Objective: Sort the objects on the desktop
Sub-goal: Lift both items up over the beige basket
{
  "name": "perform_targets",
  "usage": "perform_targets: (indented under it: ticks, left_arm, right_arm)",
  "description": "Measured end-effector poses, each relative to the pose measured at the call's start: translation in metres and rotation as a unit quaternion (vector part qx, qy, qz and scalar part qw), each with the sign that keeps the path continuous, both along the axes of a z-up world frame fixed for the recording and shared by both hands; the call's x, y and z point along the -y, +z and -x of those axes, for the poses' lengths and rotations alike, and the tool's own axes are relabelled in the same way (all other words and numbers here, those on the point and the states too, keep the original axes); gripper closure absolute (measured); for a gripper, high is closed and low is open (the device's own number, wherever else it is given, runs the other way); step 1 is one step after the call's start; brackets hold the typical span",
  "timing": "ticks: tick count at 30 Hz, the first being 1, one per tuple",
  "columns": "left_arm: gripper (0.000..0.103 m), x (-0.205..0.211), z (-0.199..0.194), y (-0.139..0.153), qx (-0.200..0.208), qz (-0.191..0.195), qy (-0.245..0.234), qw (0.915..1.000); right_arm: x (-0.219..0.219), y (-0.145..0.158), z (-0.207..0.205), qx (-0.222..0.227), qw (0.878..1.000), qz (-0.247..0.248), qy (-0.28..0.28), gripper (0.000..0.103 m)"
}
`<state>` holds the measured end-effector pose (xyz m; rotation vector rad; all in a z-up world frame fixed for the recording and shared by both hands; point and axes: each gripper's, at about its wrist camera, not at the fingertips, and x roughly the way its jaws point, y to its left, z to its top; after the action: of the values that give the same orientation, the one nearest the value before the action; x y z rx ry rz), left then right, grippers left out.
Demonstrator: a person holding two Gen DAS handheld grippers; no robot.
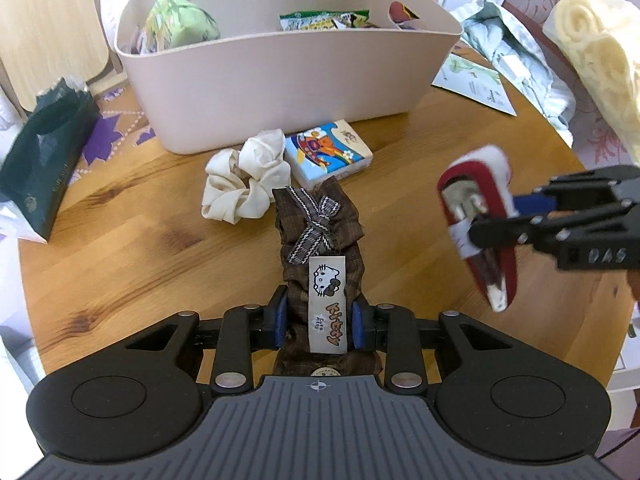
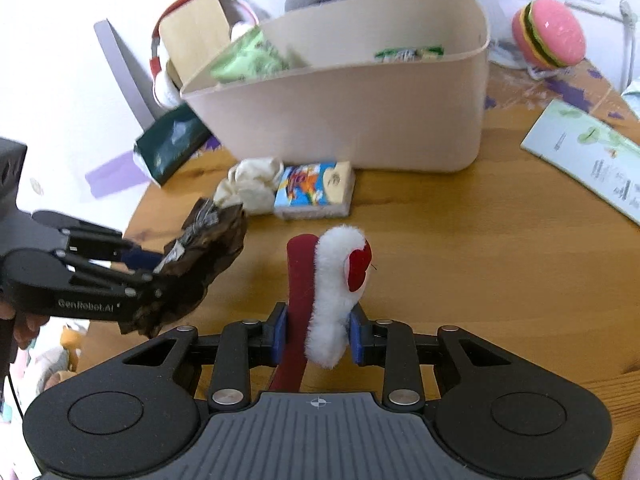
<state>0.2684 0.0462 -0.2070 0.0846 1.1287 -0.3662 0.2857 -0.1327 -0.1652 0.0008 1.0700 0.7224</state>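
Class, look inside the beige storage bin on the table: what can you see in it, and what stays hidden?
Inside the beige bin a light green packet and a green-edged snack bag show above the rim. The bin's front wall hides whatever lies lower.

Round wooden table [image 1: 400, 152] with beige bin [image 1: 280, 92], white scrunchie [image 1: 244, 184], tissue pack [image 1: 328, 152].

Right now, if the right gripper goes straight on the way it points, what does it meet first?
Probably the tissue pack, with the bin behind it. The right gripper is shut on the red clip, whose tip would touch first; depth is unclear.
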Motion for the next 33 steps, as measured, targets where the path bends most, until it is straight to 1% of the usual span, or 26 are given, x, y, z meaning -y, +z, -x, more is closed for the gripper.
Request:
perform_targets:
  ticks: [7, 15, 19, 28, 33]
  left_arm:
    - [0.072, 0.001, 0.007, 0.019, 0.021, -0.006, -0.003, 0.9997]
    - [0.072, -0.003, 0.012, 0.053, 0.053, -0.008, -0.008, 0.9985]
    - [0.072, -0.004, 0.011, 0.07, 0.068, -0.003, -0.002, 0.9977]
    - [0.072, -0.004, -0.007, 0.111, 0.117, -0.013, 0.002, 0.993]
    - [0.072, -0.004, -0.027, 0.128, 0.141, -0.018, 0.01, 0.9898]
  right_arm:
    - [0.017, 0.026, -0.006, 0.017, 1.0, -0.017, -0.01, 0.074]
    - [0.033, 0.056, -0.008, 0.044, 0.999, -0.026, -0.006, 0.074]
    - [0.042, 0.07, -0.013, 0.047, 0.998, -0.046, -0.022, 0.074]
    - [0.06, 0.096, -0.03, 0.058, 0.992, -0.09, -0.063, 0.074]
    - [0.069, 0.107, -0.046, 0.074, 0.989, -0.1, -0.077, 0.074]
